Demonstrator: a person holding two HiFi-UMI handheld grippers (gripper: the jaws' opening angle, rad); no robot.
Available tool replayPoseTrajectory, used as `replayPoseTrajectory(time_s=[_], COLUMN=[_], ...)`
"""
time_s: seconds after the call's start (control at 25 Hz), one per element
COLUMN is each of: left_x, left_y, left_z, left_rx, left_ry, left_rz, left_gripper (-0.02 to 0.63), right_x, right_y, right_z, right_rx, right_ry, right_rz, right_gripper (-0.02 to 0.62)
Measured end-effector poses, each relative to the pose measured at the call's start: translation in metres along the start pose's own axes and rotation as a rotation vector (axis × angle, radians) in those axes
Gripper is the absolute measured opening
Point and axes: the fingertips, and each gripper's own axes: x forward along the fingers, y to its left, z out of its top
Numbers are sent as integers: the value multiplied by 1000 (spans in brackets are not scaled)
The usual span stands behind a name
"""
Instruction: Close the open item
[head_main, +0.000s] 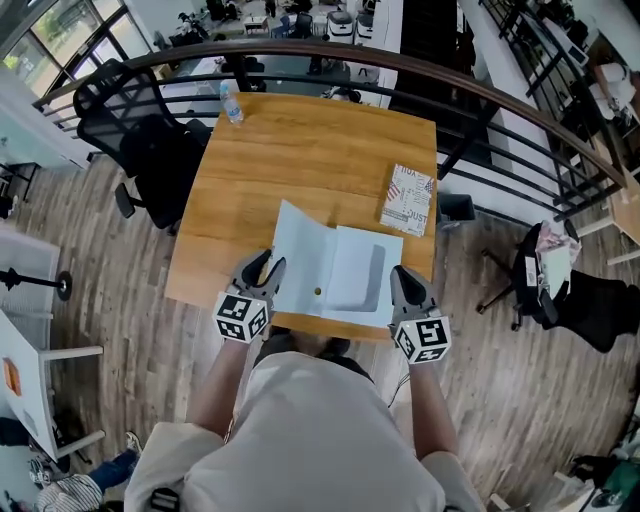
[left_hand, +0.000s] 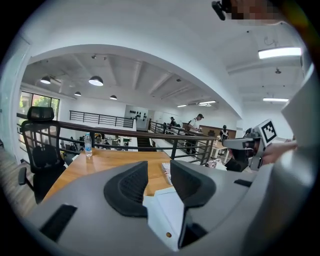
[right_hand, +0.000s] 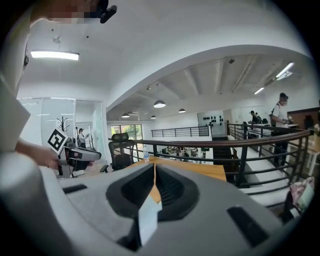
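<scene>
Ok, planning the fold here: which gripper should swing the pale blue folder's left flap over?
Probably left: the left gripper sits open at the left flap of the pale blue folder, while the right gripper is shut on its opposite edge.

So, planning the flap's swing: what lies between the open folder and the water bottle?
Only bare tabletop lies between the folder and the water bottle, shown in the head view.

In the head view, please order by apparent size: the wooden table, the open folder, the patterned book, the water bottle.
1. wooden table
2. open folder
3. patterned book
4. water bottle, farthest from the camera, yet clearly smallest
</scene>
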Motion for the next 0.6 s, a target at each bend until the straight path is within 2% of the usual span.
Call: replayPoseTrajectory(time_s=[0.24, 0.6], left_x=[-6, -1], left_y=[1, 26], left_z=[-9, -35], left_rx=[-17, -27], left_ry=[19, 82], left_rz=[45, 57], left_gripper=[135, 135], right_x=[7, 18], right_y=[-4, 6], right_z=[-1, -8], right_rx=[5, -10], right_ry=[9, 30], right_rz=[32, 32], right_gripper=[12, 12])
